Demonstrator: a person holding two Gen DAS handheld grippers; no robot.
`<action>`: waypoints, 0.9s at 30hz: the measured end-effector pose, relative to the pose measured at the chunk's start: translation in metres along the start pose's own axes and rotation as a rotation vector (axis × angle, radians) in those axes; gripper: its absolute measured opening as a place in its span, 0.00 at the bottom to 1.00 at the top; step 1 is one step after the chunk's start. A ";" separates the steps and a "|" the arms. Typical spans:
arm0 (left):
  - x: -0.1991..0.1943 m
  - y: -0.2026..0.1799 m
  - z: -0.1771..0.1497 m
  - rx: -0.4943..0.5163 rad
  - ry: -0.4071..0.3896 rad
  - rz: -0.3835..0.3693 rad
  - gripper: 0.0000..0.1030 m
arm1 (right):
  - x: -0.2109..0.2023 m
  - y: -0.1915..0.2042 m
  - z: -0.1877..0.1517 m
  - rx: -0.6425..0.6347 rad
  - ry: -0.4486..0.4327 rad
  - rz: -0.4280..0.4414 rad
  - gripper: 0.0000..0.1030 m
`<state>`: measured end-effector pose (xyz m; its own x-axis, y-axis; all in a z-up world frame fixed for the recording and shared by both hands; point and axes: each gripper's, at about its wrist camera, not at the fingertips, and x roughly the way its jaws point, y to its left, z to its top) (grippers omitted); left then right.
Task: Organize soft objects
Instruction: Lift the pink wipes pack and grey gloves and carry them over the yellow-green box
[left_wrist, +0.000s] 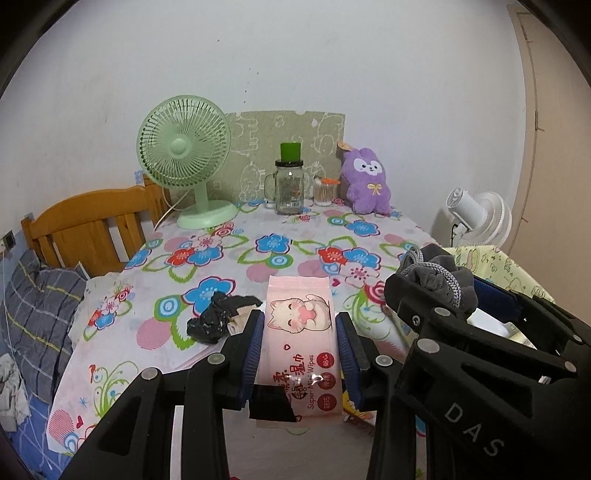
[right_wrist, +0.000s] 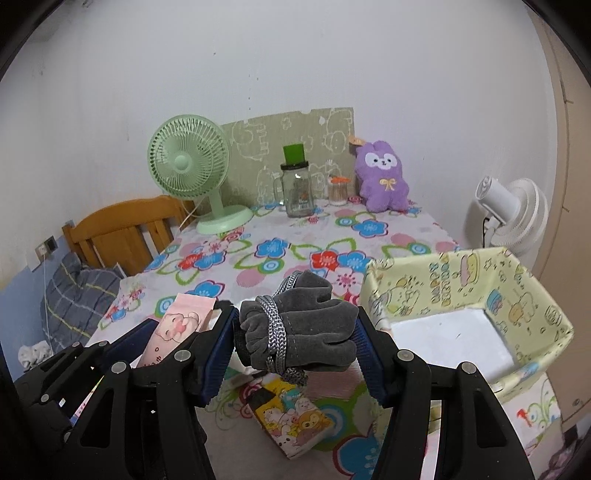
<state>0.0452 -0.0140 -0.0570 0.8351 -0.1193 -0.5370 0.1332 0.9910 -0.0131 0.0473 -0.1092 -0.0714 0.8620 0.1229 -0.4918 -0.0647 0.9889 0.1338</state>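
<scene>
Between the left gripper's (left_wrist: 300, 341) blue pads sits a pink wipes pack (left_wrist: 301, 332), clamped flat by its long edges and lifted clear of the tablecloth (left_wrist: 258, 236). Right gripper (right_wrist: 297, 336) is closed on a grey pouch (right_wrist: 295, 325), cord wrapped. Yellow box (right_wrist: 517, 295), open-topped, stands just right of it, judged the destination.

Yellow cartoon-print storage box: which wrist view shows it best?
The right wrist view: the yellow cartoon-print storage box shows its open top, printed walls and white floor. In the left wrist view only a strip of its wall shows behind the right gripper.
</scene>
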 end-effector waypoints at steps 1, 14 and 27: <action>-0.001 -0.001 0.002 0.001 -0.002 0.000 0.38 | -0.002 -0.001 0.002 -0.001 -0.003 0.000 0.62; -0.015 -0.023 0.020 0.009 -0.037 -0.010 0.38 | -0.025 -0.017 0.022 0.000 -0.040 -0.003 0.62; -0.016 -0.051 0.028 0.013 -0.051 -0.011 0.38 | -0.036 -0.042 0.029 -0.013 -0.054 -0.002 0.62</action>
<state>0.0399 -0.0647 -0.0243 0.8596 -0.1333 -0.4933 0.1490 0.9888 -0.0077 0.0339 -0.1576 -0.0342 0.8879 0.1171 -0.4450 -0.0695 0.9901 0.1218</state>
